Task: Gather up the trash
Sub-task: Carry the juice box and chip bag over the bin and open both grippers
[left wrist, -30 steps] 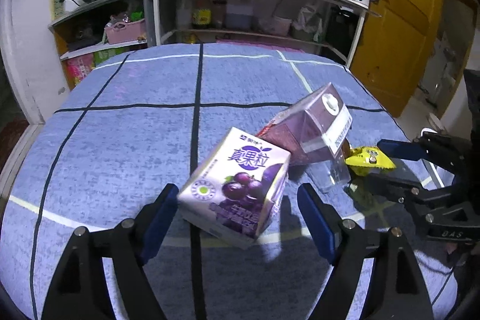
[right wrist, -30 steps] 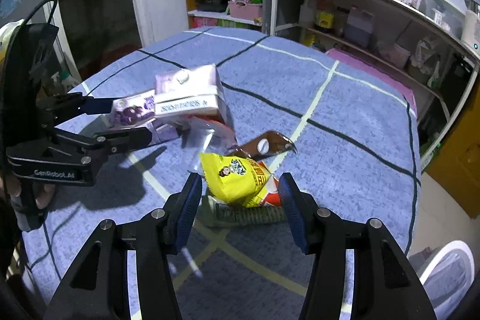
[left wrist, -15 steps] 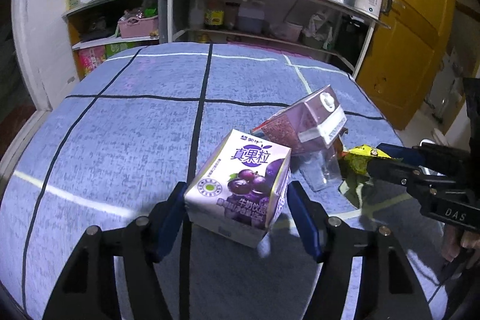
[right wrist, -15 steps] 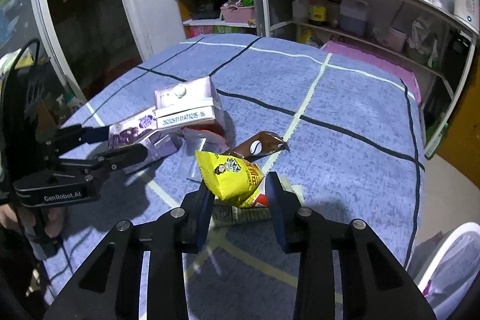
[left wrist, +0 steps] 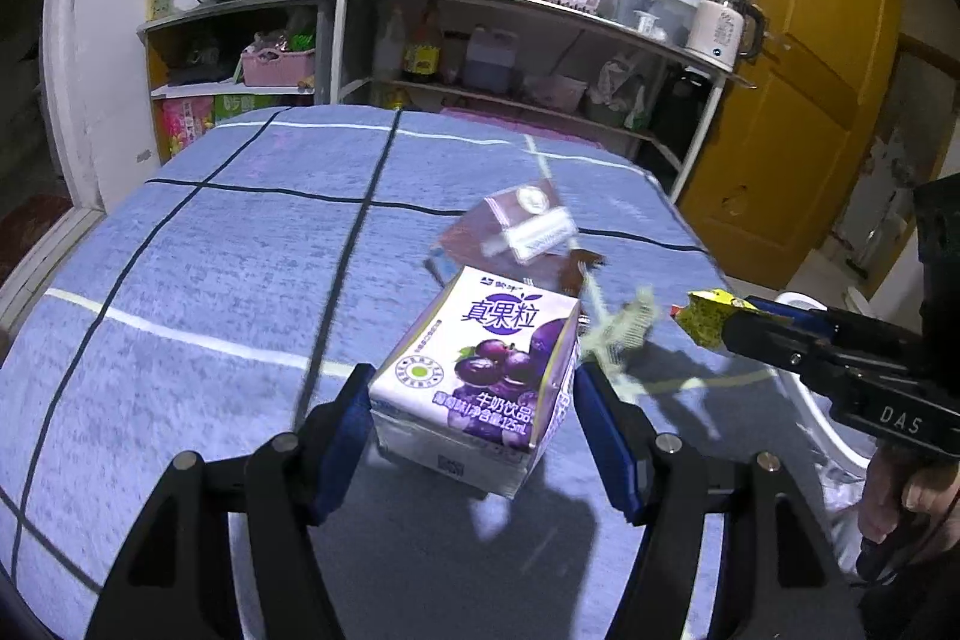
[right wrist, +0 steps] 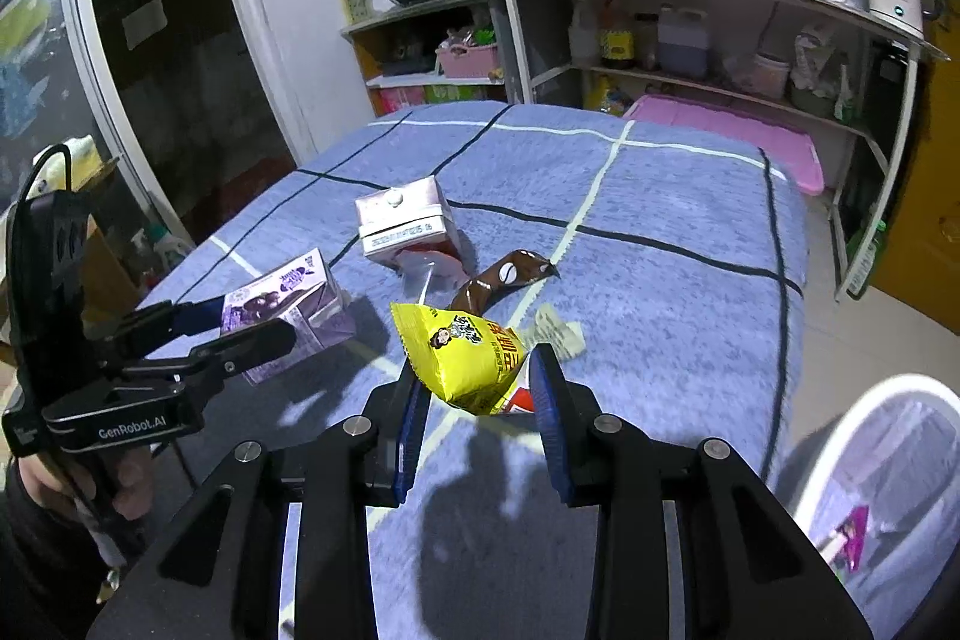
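My left gripper [left wrist: 474, 430] is shut on a purple grape milk carton [left wrist: 480, 376], lifted a little off the blue checked tablecloth [left wrist: 228, 268]. The right wrist view shows the same carton [right wrist: 288, 310] between the left fingers. My right gripper [right wrist: 477, 397] is shut on a yellow snack bag [right wrist: 465, 358], also raised; that bag [left wrist: 708, 325] shows at the right of the left wrist view. A mauve carton [right wrist: 402, 226], a brown wrapper [right wrist: 507, 277], a clear plastic wrap [right wrist: 426, 274] and a pale crumpled scrap [right wrist: 561, 334] lie on the cloth.
A white bin [right wrist: 882, 466] with a liner stands at the lower right beside the table. Shelves [left wrist: 480, 58] with bottles, a kettle and a pot run along the back wall. A yellow door [left wrist: 810, 70] is at the right. A dark glass door [right wrist: 150, 70] is at the left.
Both grippers closed on their items, left on the purple carton and right on the yellow bag, then lifted them off the cloth and drew back towards me.
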Tool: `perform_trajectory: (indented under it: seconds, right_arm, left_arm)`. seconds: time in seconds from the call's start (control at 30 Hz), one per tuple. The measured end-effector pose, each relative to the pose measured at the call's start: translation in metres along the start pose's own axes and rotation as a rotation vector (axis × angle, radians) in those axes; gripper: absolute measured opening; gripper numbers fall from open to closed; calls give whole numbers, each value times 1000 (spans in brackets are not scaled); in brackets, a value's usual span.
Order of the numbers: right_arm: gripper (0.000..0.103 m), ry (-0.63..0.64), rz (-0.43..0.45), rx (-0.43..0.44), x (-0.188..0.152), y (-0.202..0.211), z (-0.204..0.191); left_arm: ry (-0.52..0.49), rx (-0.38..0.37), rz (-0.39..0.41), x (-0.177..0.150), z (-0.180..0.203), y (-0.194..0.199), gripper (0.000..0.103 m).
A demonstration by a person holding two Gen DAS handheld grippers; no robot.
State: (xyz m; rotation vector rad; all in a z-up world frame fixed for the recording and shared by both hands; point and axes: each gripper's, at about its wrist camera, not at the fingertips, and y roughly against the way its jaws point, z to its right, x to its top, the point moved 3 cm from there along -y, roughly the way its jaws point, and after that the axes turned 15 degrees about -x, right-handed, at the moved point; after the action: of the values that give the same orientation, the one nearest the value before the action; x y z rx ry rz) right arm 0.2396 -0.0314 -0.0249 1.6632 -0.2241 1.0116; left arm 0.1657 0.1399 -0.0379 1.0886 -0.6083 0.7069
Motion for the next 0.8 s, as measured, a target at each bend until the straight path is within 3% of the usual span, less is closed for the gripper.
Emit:
perform_trajectory:
  seconds: [0.8]
  right_arm:
    - [35,-87,55,-40,-50,89,39]
  left_arm:
    - [-69,-106,15,-26,98,24,69]
